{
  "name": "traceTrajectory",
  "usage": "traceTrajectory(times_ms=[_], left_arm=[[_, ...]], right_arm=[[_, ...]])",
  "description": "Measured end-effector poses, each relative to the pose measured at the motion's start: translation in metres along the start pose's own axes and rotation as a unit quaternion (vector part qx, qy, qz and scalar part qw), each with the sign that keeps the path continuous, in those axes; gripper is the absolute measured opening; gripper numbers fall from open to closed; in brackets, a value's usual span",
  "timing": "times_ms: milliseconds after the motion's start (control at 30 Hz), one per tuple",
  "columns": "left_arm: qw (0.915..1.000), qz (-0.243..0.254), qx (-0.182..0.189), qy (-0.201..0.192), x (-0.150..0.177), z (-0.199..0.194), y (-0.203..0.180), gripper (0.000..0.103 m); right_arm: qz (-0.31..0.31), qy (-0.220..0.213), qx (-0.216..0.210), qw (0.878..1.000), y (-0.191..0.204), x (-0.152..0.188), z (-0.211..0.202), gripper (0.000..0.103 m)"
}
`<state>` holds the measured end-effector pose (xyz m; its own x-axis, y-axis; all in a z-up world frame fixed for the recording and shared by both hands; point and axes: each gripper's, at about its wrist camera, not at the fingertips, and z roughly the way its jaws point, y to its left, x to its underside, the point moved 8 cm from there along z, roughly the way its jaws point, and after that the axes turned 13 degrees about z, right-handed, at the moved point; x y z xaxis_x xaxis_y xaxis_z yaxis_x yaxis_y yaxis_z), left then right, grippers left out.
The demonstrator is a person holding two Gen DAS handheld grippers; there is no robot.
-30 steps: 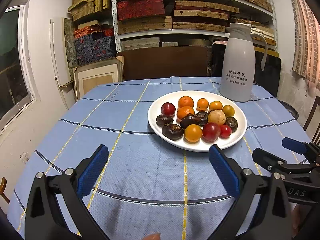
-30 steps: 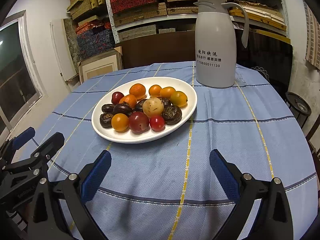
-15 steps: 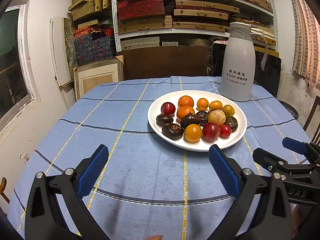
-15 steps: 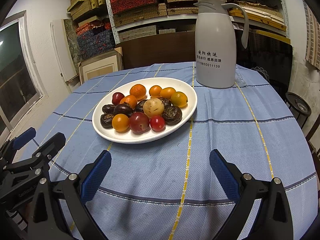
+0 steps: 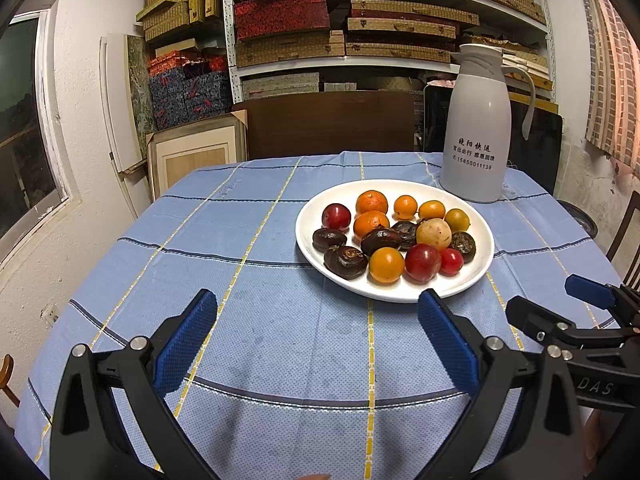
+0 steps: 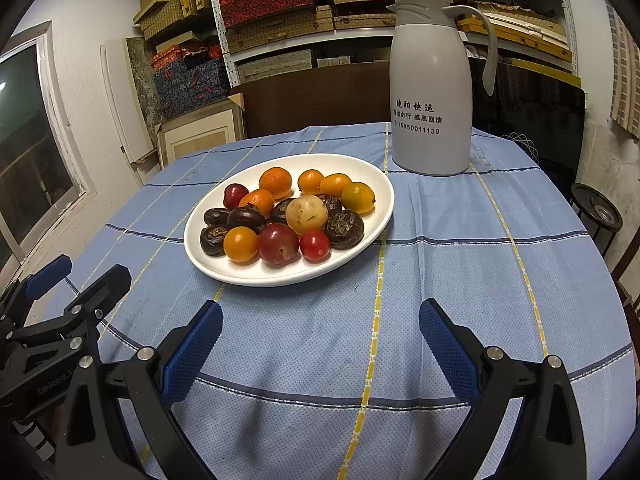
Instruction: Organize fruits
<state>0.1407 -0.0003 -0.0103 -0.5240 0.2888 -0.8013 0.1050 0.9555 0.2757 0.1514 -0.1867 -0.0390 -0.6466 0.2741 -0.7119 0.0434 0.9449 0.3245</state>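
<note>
Both claws low over the blue checked tablecloth (image 5: 280, 320), short of the plate. Left gripper (image 5: 318, 334) spread wide, nothing between its pads, touching nothing. Right gripper (image 6: 320, 340) likewise gaping and empty.

Beyond them, the white plate (image 6: 248, 274) carries every fruit in view: kumquats (image 6: 336, 185), tangerines (image 6: 275, 180), red plums (image 6: 279, 243), a cherry tomato (image 6: 315, 245), dark water chestnuts (image 6: 345, 229), one pale round fruit (image 6: 307, 213), all heaped and mixed. Grey thermos jug (image 6: 430, 92) stands behind the plate.

Judgement: the scene fits fruit either gathered onto the plate or awaiting sorting by kind; stage unsettled.
</note>
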Motion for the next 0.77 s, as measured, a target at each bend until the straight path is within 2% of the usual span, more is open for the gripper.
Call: traceTrajectory(times_ms=[433,633,767], left_arm=[[1.0,0.0,-0.003,0.006,0.003,0.003,-0.001,0.098],[0.9993,-0.01,0.026,0.026,0.006,0.011,-0.002,0.098],[0.9997,-0.001,0.01,0.023,0.005,0.009,-0.004,0.098]], right_arm=[[-0.003,0.002,0.0,1.0,0.0,0.002,0.0,0.099],[0.0,0.003,-0.001,1.0,0.0,0.004,0.001,0.099],[-0.002,0.005,-0.001,1.0,0.0,0.005,0.001,0.099]])
